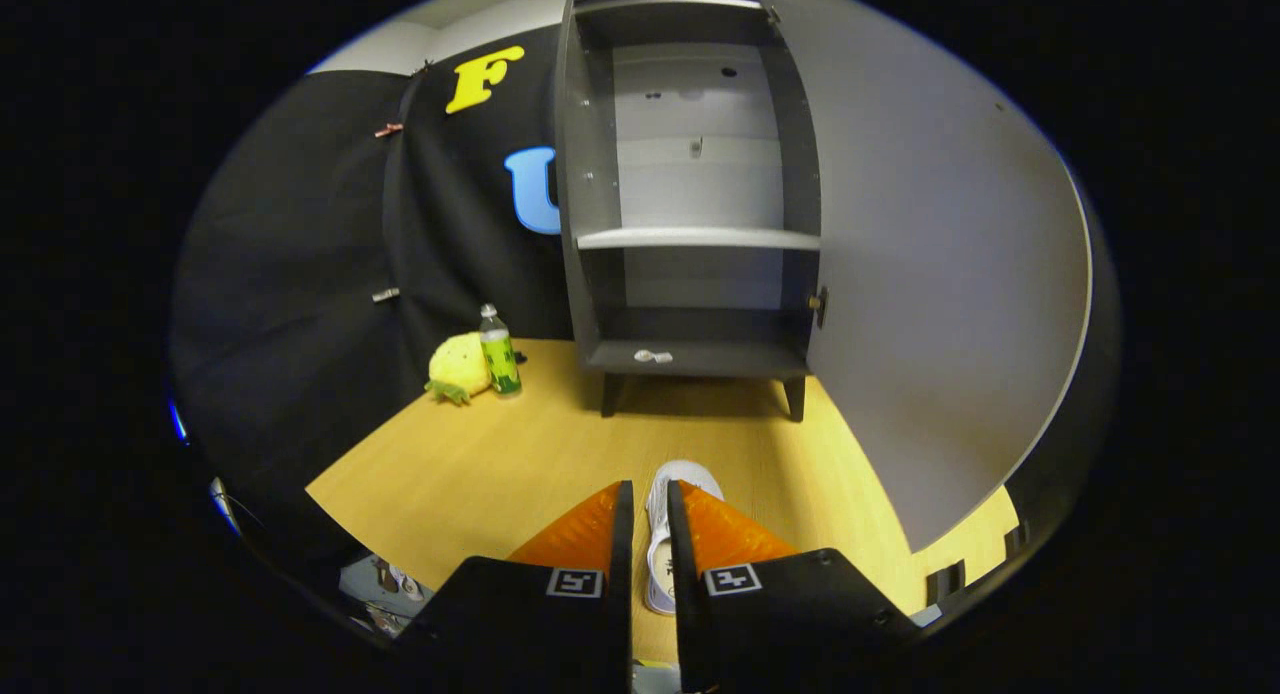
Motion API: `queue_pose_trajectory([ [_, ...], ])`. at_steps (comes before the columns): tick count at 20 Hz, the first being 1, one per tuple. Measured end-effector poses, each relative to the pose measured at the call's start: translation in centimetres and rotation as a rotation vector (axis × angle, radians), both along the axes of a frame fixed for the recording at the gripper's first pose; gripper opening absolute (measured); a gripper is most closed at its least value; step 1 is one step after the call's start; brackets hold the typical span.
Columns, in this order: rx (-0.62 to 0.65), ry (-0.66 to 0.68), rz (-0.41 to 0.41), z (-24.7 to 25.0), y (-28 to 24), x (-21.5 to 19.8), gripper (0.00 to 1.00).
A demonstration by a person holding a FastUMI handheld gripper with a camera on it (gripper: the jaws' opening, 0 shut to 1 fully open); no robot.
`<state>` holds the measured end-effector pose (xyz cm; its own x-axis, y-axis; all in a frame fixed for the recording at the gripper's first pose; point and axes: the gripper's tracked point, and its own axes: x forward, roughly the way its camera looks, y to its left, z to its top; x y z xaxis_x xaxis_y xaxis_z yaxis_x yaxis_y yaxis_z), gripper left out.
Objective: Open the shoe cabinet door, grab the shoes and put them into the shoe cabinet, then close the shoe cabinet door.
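Gripper view, looking forward along the two fingers toward an open shoe cabinet (690,194). The gripper (650,499) has its fingers drawn close together on either side of a white shoe (672,479), whose toe reaches just past the fingertips and whose body runs back down the narrow gap between them; both fingers appear to press on its sides, with no gap visible at either. The shoe is over the wooden table (480,464), well short of the cabinet. The cabinet stands on short legs at the far side of the table, its door (930,274) swung fully open to the right, the door's broad pale inner face running close alongside the right finger's path; a small knob (817,301) shows at the door's edge beside the lower compartment. Inside, one pale shelf (697,238) splits the cabinet into an upper and a lower compartment; a small pale object (653,355), too small to identify, lies on the bottom board. Open table surface lies between the fingertips and the cabinet front. Left of the cabinet, near the booth wall, stand a bottle (498,352) with a green label, its print unreadable, and a yellow plush toy (458,367) touching or just beside it.
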<state>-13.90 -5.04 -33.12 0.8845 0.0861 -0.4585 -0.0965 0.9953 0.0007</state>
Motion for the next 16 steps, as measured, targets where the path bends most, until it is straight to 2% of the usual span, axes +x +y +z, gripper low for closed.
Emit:
queue_pose_trajectory([
  [6,-0.006,0.139,-0.070,-8.0,-0.3,0.3,0.22],
  [13,-0.039,0.243,-0.099,-13.1,0.1,0.9,0.22],
  [16,-0.054,0.247,-0.113,-13.9,-0.1,1.8,0.22],
])
